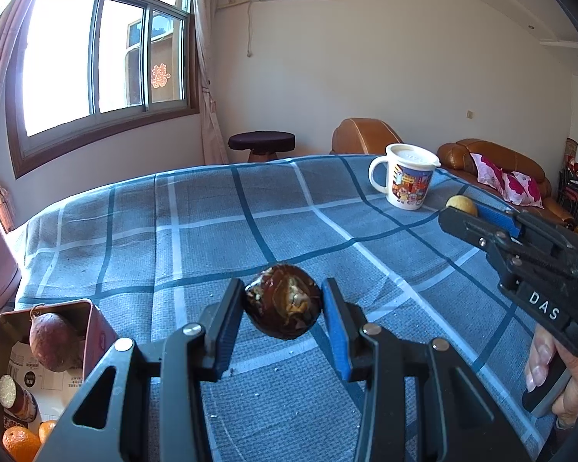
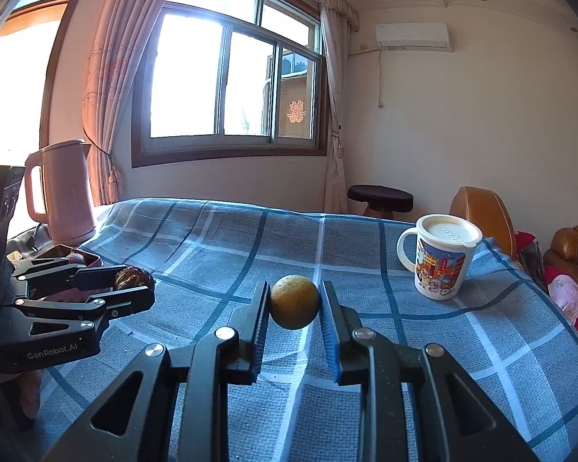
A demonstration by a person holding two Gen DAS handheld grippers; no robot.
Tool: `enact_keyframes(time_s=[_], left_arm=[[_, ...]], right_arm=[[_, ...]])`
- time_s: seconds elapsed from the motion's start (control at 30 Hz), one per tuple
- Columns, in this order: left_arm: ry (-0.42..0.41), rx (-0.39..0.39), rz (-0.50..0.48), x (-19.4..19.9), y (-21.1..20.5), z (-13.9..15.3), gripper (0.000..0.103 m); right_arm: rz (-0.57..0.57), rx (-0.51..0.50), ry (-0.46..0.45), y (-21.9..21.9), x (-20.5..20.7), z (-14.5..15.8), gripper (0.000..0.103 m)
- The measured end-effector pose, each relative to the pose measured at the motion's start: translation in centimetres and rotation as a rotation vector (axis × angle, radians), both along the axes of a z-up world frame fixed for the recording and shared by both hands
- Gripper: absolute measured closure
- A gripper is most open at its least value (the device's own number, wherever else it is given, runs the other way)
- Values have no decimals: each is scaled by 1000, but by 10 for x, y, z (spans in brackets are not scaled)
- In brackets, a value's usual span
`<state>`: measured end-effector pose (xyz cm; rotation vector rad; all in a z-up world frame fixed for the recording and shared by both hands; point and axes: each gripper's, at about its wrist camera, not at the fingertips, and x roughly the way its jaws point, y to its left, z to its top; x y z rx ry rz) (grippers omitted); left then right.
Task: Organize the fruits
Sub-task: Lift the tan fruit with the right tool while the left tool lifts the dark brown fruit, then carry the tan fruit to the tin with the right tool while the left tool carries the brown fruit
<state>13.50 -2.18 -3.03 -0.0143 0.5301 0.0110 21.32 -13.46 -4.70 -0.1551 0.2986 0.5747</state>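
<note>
My left gripper is shut on a dark brown round fruit and holds it above the blue checked tablecloth. My right gripper is shut on a small yellow round fruit above the cloth. Each gripper shows in the other's view: the right gripper at the right with the yellow fruit, the left gripper at the left with the brown fruit. A red metal box at the lower left holds a purple fruit, oranges and other items.
A white lidded cartoon mug stands at the table's far right; it also shows in the right wrist view. A pink kettle stands at the table's far left. A stool and brown sofa lie beyond the table.
</note>
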Motion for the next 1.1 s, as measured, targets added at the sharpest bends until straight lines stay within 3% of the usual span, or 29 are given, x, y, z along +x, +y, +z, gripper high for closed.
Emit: enact_keyframes(time_s=[1.1], left_arm=[[-43,-27,12,-49,28,5,60]], right_arm=[[126,-28,-27,49,-49,-2,76]])
